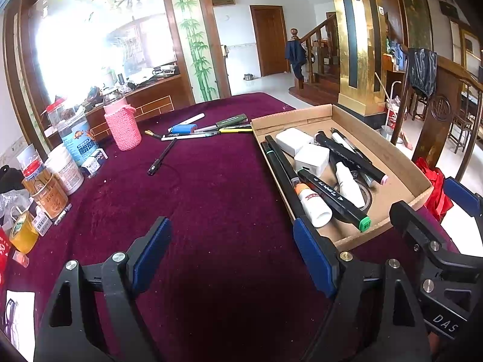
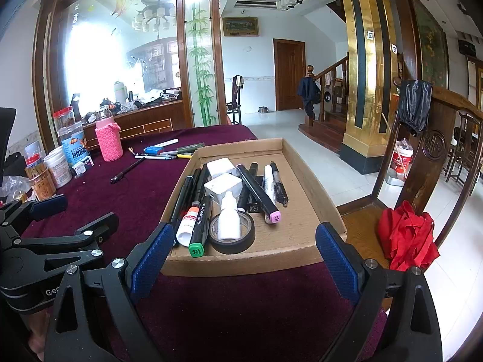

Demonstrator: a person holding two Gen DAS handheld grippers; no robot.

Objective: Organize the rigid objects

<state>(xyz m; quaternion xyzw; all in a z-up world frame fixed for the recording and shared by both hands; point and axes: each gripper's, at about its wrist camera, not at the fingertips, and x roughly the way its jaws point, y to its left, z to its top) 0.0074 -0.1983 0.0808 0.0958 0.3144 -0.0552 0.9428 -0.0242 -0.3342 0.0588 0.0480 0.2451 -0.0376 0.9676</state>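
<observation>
A cardboard tray on the maroon cloth holds several markers, two white chargers, small white bottles and a roll of black tape. My right gripper hangs open just in front of the tray's near edge, with nothing between its fingers. My left gripper is open and empty over bare cloth, left of the tray. A lone black pen lies mid-table. Beyond it, several pens and a blue object form a loose pile at the far edge.
A pink knitted jar, jars, tins and small boxes line the table's left side. A wooden chair with a red bag stands at the right of the tray. The maroon cloth stretches between the grippers and the pens.
</observation>
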